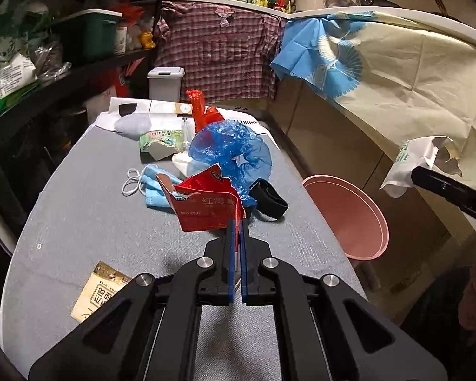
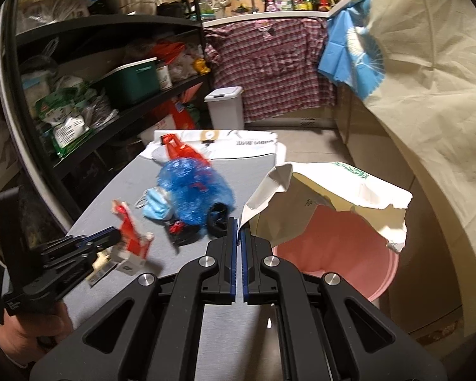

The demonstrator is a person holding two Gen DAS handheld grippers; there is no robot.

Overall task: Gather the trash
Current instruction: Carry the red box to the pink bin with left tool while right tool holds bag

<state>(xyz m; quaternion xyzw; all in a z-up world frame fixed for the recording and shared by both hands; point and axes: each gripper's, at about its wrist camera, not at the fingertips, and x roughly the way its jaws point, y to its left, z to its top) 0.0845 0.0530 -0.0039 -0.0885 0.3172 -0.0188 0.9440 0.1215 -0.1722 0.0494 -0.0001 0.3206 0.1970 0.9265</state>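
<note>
My left gripper [image 1: 237, 222] is shut on a torn red carton [image 1: 206, 203] and holds it above the grey table [image 1: 79, 222]; the same gripper [image 2: 117, 238] and carton [image 2: 131, 235] show at the left of the right wrist view. My right gripper [image 2: 239, 225] is shut on a torn white paper bag [image 2: 317, 197] held over the pink bin [image 2: 339, 254]; the bag [image 1: 419, 162] also shows at the right of the left wrist view. A blue plastic bag [image 1: 234, 152], blue face mask [image 1: 152, 187] and black band [image 1: 269, 203] lie on the table.
A beige packet [image 1: 95, 292] lies near the table's front left. A red bag [image 1: 201, 111], green-white wrapper [image 1: 161, 139] and white papers [image 1: 149, 109] lie at the far end. Black shelving [image 2: 95, 95] stands left. A grey lidded bin [image 2: 223, 108] stands behind.
</note>
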